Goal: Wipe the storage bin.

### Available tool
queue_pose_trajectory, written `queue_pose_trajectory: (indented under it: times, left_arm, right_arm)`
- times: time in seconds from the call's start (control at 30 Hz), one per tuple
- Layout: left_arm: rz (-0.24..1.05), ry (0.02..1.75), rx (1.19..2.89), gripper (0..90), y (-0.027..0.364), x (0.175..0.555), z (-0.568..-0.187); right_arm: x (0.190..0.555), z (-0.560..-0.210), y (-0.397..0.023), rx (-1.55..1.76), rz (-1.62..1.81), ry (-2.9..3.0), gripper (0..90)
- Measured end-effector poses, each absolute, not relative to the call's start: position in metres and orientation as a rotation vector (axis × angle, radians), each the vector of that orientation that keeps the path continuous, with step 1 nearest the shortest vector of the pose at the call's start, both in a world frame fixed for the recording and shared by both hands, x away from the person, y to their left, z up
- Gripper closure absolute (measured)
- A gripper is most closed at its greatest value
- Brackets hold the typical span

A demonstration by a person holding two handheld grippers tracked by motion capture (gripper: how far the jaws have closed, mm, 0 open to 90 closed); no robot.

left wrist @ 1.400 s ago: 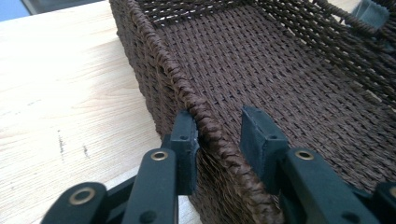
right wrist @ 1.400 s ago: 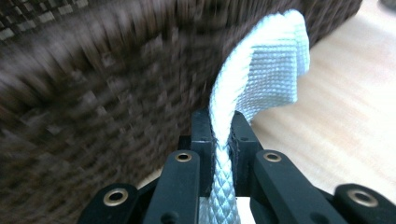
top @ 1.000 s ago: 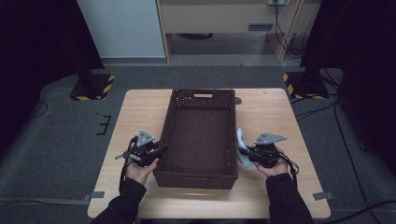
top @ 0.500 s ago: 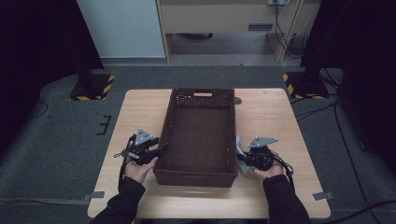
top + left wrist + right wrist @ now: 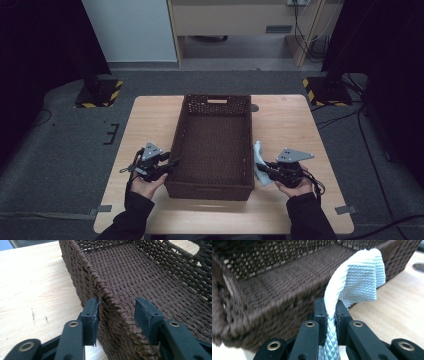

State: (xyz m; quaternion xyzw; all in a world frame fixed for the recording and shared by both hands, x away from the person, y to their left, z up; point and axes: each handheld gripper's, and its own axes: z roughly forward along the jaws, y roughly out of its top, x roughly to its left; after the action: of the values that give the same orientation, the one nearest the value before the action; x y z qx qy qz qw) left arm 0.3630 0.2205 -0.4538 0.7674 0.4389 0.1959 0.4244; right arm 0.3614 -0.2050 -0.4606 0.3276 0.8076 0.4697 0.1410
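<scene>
Our left gripper (image 5: 117, 312) has just eased its jaws apart; they straddle the basket (image 5: 215, 145) rim, one pad touching outside. Our right gripper (image 5: 330, 315) pinches a pale blue cloth (image 5: 359, 277) tight, just beside the basket's right wall on the table (image 5: 290, 125).

A light wooden table (image 5: 150, 120) stands on grey carpet (image 5: 65, 150), with strips of tape at its near corners. Two dark stands with yellow-and-black striped bases (image 5: 100, 95) flank its far side, and black curtains (image 5: 40, 45) close off both sides of the room. Behind are a pale blue-white panel (image 5: 130, 30) and a beige cabinet (image 5: 230, 17), with cables (image 5: 305, 25) hanging at its right.
</scene>
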Motion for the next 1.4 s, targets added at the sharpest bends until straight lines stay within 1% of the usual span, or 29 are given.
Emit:
queue_pose_trajectory:
  times: [0.17,0.3,0.47,0.53,0.8,0.9,1.1,1.17,1.27,1.4]
  left_arm:
    - [0.478,1.1,1.913,56.7,0.221,0.363,-0.454]
    - [0.495,1.115,1.916,60.5,0.219,0.362,-0.453]
    - [0.525,1.132,1.915,64.5,0.216,0.36,-0.452]
    - [0.537,1.141,1.911,65.7,0.215,0.36,-0.452]
    - [0.554,1.162,1.903,67.7,0.214,0.364,-0.452]
    - [0.555,1.162,1.902,67.6,0.215,0.368,-0.452]
    - [0.527,1.146,1.878,64.5,0.219,0.37,-0.454]
    - [0.522,1.141,1.874,61.5,0.22,0.371,-0.455]
    - [0.523,1.129,1.876,54.0,0.223,0.371,-0.455]
    - [0.518,1.114,1.879,50.6,0.224,0.369,-0.454]
  right_arm:
    - [0.364,-0.479,-0.199,0.982,1.271,2.407,83.8]
    - [0.368,-0.494,-0.193,1.012,1.179,2.468,83.8]
    - [0.372,-0.505,-0.188,1.037,1.12,2.503,83.7]
    - [0.372,-0.503,-0.189,1.034,1.129,2.492,83.7]
    - [0.357,-0.46,-0.201,0.938,1.37,2.334,83.5]
    - [0.357,-0.461,-0.199,0.925,1.365,2.343,83.6]
    - [0.365,-0.487,-0.193,0.987,1.225,2.452,83.6]
    - [0.368,-0.495,-0.191,1.008,1.184,2.479,83.7]
    - [0.371,-0.505,-0.186,1.026,1.13,2.511,83.6]
    - [0.368,-0.501,-0.187,1.024,1.138,2.5,83.4]
